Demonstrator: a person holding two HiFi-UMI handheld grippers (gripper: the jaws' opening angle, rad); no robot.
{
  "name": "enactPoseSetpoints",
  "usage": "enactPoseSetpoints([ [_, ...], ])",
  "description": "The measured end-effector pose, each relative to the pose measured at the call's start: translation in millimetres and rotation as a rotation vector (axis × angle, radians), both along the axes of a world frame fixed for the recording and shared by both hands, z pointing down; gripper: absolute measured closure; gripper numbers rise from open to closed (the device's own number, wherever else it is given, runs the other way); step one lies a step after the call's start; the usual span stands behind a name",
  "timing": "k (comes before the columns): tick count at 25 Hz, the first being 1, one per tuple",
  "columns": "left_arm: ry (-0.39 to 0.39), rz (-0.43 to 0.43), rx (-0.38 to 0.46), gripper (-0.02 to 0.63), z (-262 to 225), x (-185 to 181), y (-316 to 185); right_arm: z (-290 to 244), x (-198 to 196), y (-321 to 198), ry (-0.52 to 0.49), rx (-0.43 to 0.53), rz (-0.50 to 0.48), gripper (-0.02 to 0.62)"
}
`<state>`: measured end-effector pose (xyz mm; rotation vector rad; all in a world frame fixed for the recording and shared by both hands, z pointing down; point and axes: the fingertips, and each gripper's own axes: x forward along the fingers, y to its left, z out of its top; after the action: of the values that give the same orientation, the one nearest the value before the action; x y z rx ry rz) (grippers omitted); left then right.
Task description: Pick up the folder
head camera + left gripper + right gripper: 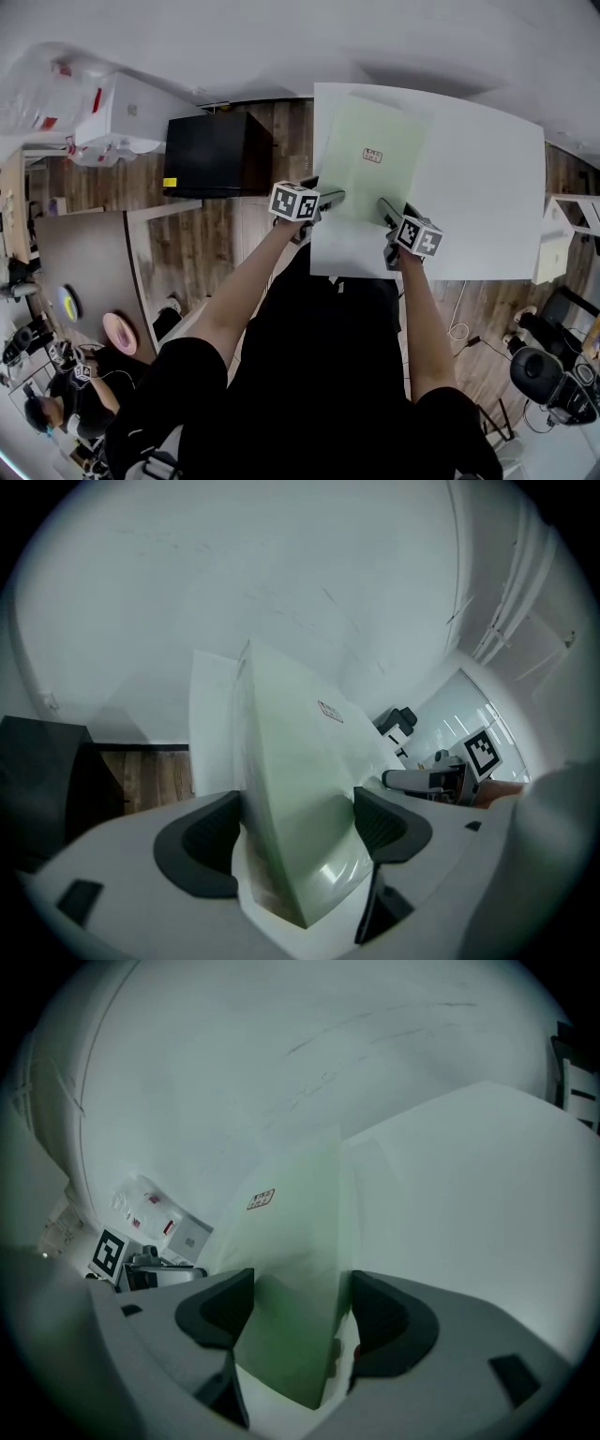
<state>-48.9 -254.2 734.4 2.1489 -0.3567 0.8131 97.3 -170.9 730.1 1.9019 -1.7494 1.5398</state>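
Note:
A pale green folder (370,159) with a small label lies over the white table (478,187). Both grippers hold its near edge. My left gripper (330,197) is shut on the folder's near left side, and the sheet (300,789) bends between its dark pads (202,846). My right gripper (386,208) is shut on the near right corner, with the folder (291,1269) pinched edge-on between its pads (389,1321). Each gripper view shows the other gripper (441,778) (141,1265) off to the side. I cannot tell whether the folder's far end rests on the table.
A black cabinet (217,155) stands left of the table, with white boxes (131,117) beyond it. A brown table (84,272) is at the far left. A white shelf unit (553,239) and an office chair (544,375) are on the right, over wooden floor.

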Motion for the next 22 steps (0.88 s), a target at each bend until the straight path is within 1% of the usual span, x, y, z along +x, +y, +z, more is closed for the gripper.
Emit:
enactPoseSetpoints([
  [3, 0.002, 0.015, 0.026, 0.236, 0.8, -7.9, 3.2, -11.2, -6.8, -2.6, 0.046, 0.042, -0.035, 0.264],
  [5, 0.013, 0.023, 0.058, 0.236, -8.0, -9.3, 1.9, -23.3, -9.5, -5.7, 0.082, 0.081, -0.055, 0.264],
  [11, 0.062, 0.039, 0.226, 0.236, -56.9, -10.5, -7.6, -74.1, -13.3, -16.4, 0.217, 0.217, -0.105, 0.264],
  [15, 0.115, 0.037, 0.332, 0.236, -97.6, -13.4, -7.3, -115.6, -18.5, -13.5, 0.298, 0.311, -0.103, 0.264],
  [17, 0.126, 0.04, 0.387, 0.236, -114.9, -15.6, -6.0, -132.0, -22.3, -10.9, 0.332, 0.352, -0.099, 0.264],
  [20, 0.132, 0.041, 0.456, 0.236, -140.5, -24.3, -0.9, -155.6, -33.0, -4.8, 0.376, 0.404, -0.108, 0.264],
  [22, 0.145, 0.024, 0.495, 0.236, -159.7, -34.7, 2.9, -175.8, -42.7, -2.9, 0.402, 0.455, -0.125, 0.264],
])
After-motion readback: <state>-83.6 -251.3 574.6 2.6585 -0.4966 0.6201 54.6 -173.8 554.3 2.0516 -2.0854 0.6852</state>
